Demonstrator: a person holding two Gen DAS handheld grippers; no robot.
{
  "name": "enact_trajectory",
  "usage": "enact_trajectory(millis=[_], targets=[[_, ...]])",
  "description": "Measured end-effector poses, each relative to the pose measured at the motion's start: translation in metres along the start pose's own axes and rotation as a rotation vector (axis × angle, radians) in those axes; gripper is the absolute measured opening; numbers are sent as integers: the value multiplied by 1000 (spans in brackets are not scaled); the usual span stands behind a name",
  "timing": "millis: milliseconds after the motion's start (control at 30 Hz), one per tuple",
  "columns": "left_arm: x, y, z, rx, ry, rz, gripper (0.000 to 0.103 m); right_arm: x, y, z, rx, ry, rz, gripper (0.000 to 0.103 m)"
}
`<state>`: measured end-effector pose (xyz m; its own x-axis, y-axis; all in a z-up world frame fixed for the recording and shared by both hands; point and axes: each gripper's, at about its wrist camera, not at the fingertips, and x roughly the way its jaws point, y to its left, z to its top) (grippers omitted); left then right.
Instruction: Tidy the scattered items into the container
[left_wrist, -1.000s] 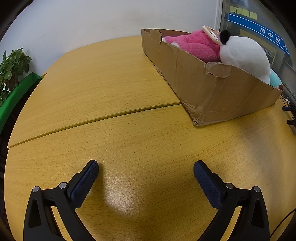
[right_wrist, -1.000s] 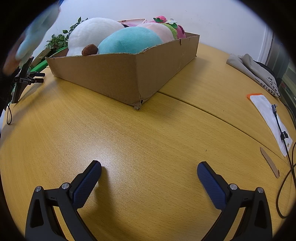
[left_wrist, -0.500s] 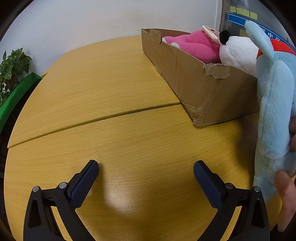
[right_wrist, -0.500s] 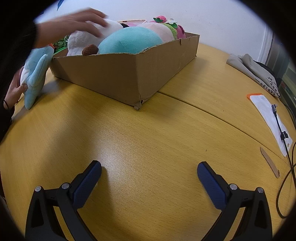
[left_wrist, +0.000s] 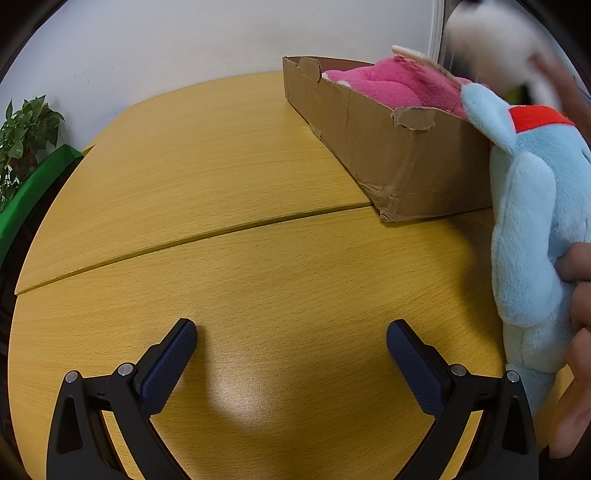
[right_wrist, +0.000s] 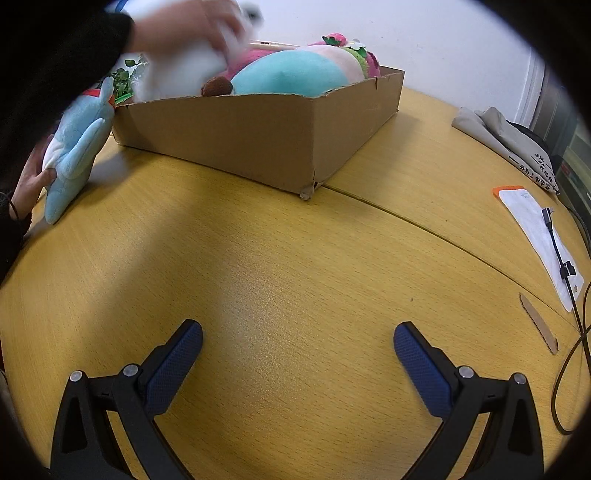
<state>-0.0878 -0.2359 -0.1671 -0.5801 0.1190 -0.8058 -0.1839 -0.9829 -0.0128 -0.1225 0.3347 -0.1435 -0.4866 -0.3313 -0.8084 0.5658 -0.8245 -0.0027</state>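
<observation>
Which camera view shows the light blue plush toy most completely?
The right wrist view: the light blue plush toy appears whole, standing beside the cardboard box. In the left wrist view it is larger but cut off at the edge.

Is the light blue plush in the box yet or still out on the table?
Out. The light blue plush stands on the table beside the cardboard box, held by a bare hand.

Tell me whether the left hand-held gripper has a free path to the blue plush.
Probably not yet. The left hand-held gripper is open over bare table, but a hand holds the blue plush upright beside the box.
</observation>
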Motion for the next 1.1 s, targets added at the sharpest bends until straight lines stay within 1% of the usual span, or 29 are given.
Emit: enact_trajectory(millis=[1100], targets=[[2,0,0,0,0,0,103,-1,0,0,3,0,-2,103]])
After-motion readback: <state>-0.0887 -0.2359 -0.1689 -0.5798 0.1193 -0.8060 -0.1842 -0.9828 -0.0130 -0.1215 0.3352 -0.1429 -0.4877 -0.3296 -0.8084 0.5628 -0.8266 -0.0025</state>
